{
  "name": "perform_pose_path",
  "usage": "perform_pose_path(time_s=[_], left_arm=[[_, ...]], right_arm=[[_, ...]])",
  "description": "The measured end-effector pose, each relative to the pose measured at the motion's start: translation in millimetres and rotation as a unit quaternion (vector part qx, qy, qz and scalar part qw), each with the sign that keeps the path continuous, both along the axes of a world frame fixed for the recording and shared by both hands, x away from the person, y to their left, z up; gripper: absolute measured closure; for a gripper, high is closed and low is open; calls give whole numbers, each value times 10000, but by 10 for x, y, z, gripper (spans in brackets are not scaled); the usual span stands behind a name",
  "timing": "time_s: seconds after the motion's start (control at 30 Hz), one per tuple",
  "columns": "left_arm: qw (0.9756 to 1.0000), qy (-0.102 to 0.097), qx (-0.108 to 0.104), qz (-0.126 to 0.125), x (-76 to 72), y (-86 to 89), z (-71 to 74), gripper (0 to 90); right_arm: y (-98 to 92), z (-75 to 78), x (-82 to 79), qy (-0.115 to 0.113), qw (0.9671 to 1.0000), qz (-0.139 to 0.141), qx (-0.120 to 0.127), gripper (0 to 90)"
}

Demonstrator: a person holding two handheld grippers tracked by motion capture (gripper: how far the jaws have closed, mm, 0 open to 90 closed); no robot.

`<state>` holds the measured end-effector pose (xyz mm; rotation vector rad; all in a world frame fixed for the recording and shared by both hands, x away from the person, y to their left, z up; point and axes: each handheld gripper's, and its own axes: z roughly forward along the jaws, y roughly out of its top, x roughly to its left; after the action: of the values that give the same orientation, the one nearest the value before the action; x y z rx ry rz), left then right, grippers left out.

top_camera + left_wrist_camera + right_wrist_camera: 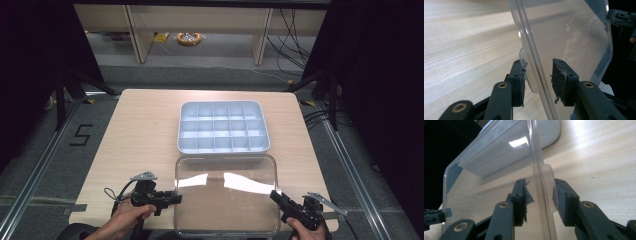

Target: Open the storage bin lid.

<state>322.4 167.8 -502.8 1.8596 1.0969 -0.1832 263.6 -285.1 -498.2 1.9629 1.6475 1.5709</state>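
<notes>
Straddling the clear lid (226,195) at its 9 and 3 o'clock edge tabs, the left gripper (172,199) and right gripper (276,196) hold narrow, unpressed fingers, so the release step appears in hand; next, withdraw clear, with the lid at 6 o'clock of the tray (223,127) on the table (140,135).

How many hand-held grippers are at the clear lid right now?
2. The left hand-held gripper straddles the clear lid at its left edge; the right hand-held gripper straddles its right edge, jaws slightly apart.
</notes>
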Motion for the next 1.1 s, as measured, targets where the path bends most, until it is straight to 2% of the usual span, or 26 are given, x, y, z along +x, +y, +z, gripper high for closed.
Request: perform_pose_path(time_s=[0.03, 0.1, 0.13, 0.17, 0.2, 0.23, 0.27, 0.3, 0.33, 0.37, 0.4, 0.47, 0.5, 0.53, 0.6, 0.63, 0.67, 0.7, 0.73, 0.77, 0.8, 0.97, 1.0, 1.03, 1.07, 1.1], left_arm=[[10000, 20, 6, 8, 2, -6, -10, 616], [9999, 90, 34, -31, 9, -2, -29, 614], [10000, 82, 39, 13, 7, -8, -37, 613], [10000, 82, 39, 13, 7, -8, -37, 613], [9999, 120, 29, -38, 11, -4, -41, 613], [9999, 131, 28, -12, 11, -11, -47, 613], [9999, 123, 52, -20, 12, -11, -49, 611], [9999, 148, 50, -18, 15, -13, -56, 610], [9999, 136, 87, -15, 16, -15, -60, 607], [9998, 162, 78, -36, 22, -14, -68, 603], [9998, 162, 78, -36, 22, -14, -68, 601], [9998, 187, 93, -33, 23, -19, -76, 597], [9998, 190, 98, -33, 22, -22, -81, 595], [9997, 204, 97, -33, 22, -25, -83, 593], [9997, 203, 123, -78, 28, -27, -86, 591], [9997, 203, 123, -78, 28, -27, -86, 591], [9997, 185, 141, -57, 28, -31, -88, 591], [9997, 195, 134, -36, 28, -36, -90, 589], [9996, 170, 200, -56, 31, -36, -90, 584], [9996, 170, 200, -56, 31, -36, -90, 582], [9996, 158, 234, -53, 34, -39, -92, 581], [9994, 142, 313, -29, 38, -42, -95, 577], [9994, 170, 295, -60, 44, -45, -104, 570], [9994, 169, 308, -56, 44, -46, -106, 567], [9993, 180, 328, -53, 48, -45, -111, 563], [9993, 179, 339, -21, 49, -48, -116, 561]], right_arm=[[-20, -34, 20, -69, 9999, 59, -136, 636], [-1, -43, 24, 90, 9999, -17, -81, 635], [-17, -55, 32, -3, 9998, 40, -196, 633], [2, -42, 24, 202, 9998, 9, -9, 632], [2, -42, 24, 202, 9998, 9, -9, 632], [-21, -74, 39, 66, 9997, 58, -228, 630], [-9, -93, 47, 159, 9997, 40, -177, 626], [-15, -93, 45, 150, 9996, 35, -244, 625], [-14, -96, 47, 177, 9997, 72, -180, 625], [-11, -101, 56, 236, 9993, 20, -288, 625], [-5, -108, 62, 217, 9996, 55, -176, 625], [-5, -110, 66, 168, 9995, 34, -267, 624], [7, -104, 69, 292, 9992, -41, -285, 623], [-1, -128, 90, 195, 9995, 30, -248, 622], [-23, -133, 101, 115, 9990, 93, -421, 622], [-8, -131, 102, 180, 9994, 74, -278, 620], [-8, -131, 102, 180, 9994, 74, -278, 620], [14, -121, 96, 332, 9993, -33, -149, 620], [15, -131, 104, 362, 9991, -28, -199, 618], [-14, -145, 114, 214, 9987, 39, -459, 616], [-2, -143, 113, 270, 9991, 75, -309, 615], [-10, -155, 134, 190, 9989, 135, -417, 613], [31, -141, 133, 420, 9987, -11, -281, 611], [14, -162, 149, 338, 9983, 37, -482, 610], [38, -158, 150, 384, 9988, 18, -305, 609], [40, -153, 152, 445, 9985, 36, -319, 609]])
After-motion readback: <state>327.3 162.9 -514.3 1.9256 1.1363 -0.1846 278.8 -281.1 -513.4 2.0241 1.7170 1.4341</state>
